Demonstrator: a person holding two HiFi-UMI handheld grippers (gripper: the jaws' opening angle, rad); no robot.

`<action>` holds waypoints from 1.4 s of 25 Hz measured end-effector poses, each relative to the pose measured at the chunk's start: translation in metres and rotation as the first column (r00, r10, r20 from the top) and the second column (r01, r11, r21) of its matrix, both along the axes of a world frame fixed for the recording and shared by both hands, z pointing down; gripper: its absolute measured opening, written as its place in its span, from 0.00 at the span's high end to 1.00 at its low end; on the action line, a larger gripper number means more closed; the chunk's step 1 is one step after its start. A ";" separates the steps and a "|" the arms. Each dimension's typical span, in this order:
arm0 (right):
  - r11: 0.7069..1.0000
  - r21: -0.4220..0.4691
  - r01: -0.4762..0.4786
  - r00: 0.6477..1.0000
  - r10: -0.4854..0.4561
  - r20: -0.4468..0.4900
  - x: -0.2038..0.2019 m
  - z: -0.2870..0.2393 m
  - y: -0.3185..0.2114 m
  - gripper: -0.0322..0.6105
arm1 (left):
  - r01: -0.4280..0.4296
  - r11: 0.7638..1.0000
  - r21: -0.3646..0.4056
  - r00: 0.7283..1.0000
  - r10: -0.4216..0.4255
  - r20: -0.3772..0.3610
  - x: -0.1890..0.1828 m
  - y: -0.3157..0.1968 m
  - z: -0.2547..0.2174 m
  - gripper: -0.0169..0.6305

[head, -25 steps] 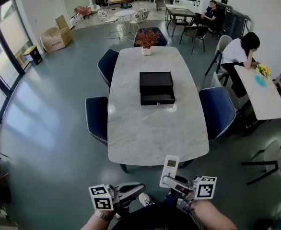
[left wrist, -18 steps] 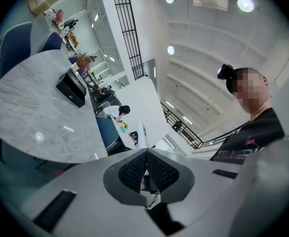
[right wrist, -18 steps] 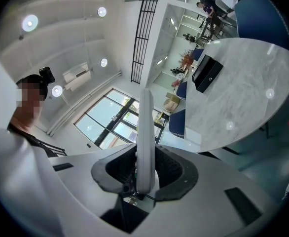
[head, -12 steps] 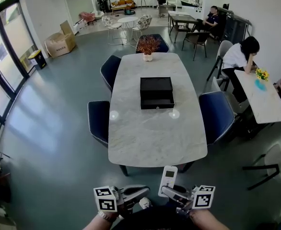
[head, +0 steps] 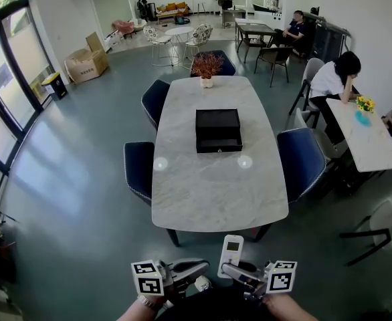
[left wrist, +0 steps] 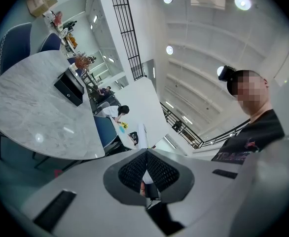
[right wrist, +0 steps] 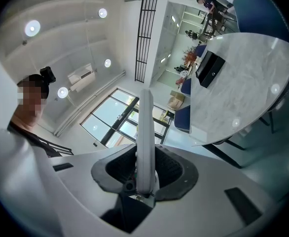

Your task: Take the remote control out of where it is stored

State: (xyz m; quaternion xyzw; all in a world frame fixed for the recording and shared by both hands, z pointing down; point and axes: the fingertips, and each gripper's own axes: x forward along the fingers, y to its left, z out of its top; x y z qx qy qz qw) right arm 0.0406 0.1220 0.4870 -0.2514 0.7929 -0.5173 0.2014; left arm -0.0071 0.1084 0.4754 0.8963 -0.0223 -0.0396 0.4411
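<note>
Marble table [head: 216, 186], dried plant [head: 207, 65] at far end (blue chairs [head: 303, 159] around).

Open grey floor [head: 75, 199] on the near side of the worktop [head: 219, 199], near half of the worktop bare, black drawer box [head: 218, 131] standing at its middle, potted plant [head: 207, 65] at the far end, blue chairs [head: 138, 170] close beside both long sides, narrowing the way there.

Head view looks steeply down; gripper views, seemingly tilted, share table [head: 216, 186].
</note>
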 end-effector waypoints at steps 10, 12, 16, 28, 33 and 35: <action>1.000 0.026 0.013 0.999 -0.012 -0.032 -0.008 0.002 0.004 0.77 | 0.000 1.000 0.005 1.000 0.000 -0.021 -0.007 0.004 0.002 0.97; 1.000 0.017 0.014 1.000 -0.014 -0.014 -0.011 0.003 0.004 0.77 | 0.001 1.000 0.009 1.000 0.000 -0.020 -0.008 0.003 0.003 0.97; 1.000 0.016 0.012 1.000 -0.012 -0.014 -0.013 0.003 0.001 0.77 | 0.006 1.000 0.009 1.000 -0.006 -0.020 -0.011 0.001 0.003 0.97; 0.999 0.016 0.043 0.999 -0.043 -0.023 -0.026 0.005 -0.001 0.77 | 0.030 1.000 0.000 0.999 -0.030 -0.027 -0.024 -0.001 0.006 0.97; 0.999 0.008 0.043 0.999 -0.043 -0.014 -0.026 0.004 -0.002 0.77 | 0.035 0.999 0.000 0.999 -0.035 -0.020 -0.025 -0.001 0.005 0.97; 0.999 0.006 0.044 0.999 -0.044 -0.014 -0.027 0.005 -0.003 0.77 | 0.035 0.999 0.000 0.999 -0.035 -0.019 -0.026 -0.001 0.005 0.97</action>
